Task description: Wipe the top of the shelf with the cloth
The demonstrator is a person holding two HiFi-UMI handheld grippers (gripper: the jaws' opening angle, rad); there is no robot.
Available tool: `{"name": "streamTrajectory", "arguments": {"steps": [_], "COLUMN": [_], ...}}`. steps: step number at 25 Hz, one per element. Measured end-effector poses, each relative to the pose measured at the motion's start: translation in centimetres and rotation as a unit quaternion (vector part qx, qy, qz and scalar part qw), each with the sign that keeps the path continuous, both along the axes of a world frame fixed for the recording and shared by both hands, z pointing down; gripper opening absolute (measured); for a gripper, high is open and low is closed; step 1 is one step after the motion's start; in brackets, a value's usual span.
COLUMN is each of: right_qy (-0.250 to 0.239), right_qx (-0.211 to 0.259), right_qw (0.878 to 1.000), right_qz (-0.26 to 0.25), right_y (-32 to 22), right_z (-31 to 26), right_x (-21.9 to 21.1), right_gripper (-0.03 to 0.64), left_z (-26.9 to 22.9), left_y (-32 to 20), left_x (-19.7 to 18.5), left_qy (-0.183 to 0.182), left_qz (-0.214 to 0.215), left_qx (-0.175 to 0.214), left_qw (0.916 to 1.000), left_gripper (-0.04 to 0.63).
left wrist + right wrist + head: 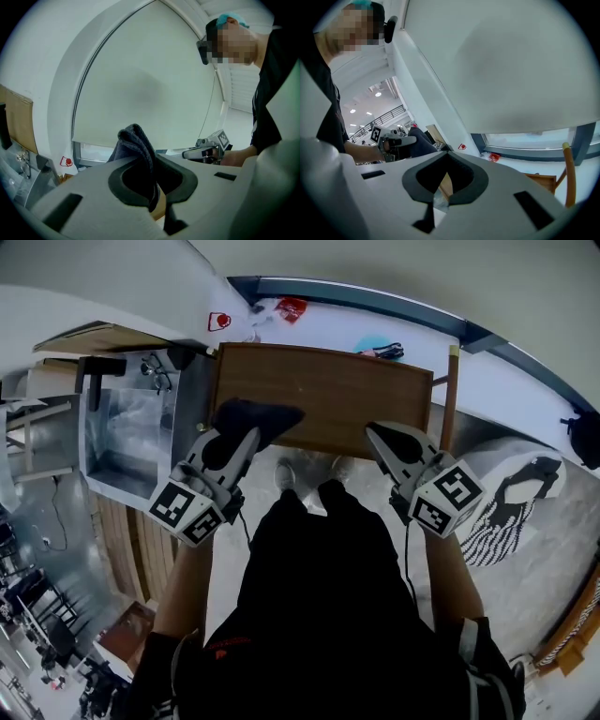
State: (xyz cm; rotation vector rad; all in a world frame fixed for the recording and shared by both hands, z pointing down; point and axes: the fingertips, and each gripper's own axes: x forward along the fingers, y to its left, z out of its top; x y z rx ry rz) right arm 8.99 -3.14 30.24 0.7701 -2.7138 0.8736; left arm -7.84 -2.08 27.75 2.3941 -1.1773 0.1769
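The left gripper [248, 435] pinches the dark cloth [262, 414] between its jaws over the near left edge of the shelf [328, 390]. The right gripper [373, 430] is at the shelf's near right edge, its jaws together with nothing between them.

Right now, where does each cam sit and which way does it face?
Head view: on the person's head, steeply down on the wooden shelf top; shows left gripper, right gripper, black trousers.
Left gripper view: on the left gripper, along jaws shut on the dark cloth, toward a white blind; person's torso at right.
Right gripper view: on the right gripper, jaws shut, empty, toward the window; torso at left.
Shared: each gripper view shows the other gripper; head view shows both.
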Motion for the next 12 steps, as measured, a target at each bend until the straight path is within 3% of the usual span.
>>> {"name": "streamTrajectory", "arguments": {"steps": [12], "right_qy": [0.027], "right_qx": [-0.016], "right_qw": [0.999], "right_qz": [0.02], "right_y": [-2.0], "right_z": [1.9], "right_x": [-1.3], "right_gripper": [0.005], "left_z": [4.6], "left_y": [-4.1], "left_x": [-1.8], "left_qy": [-0.003], "left_qz": [0.027], "left_qx": [-0.015], "left_qw": [0.9995], "left_gripper": [0.038]}}
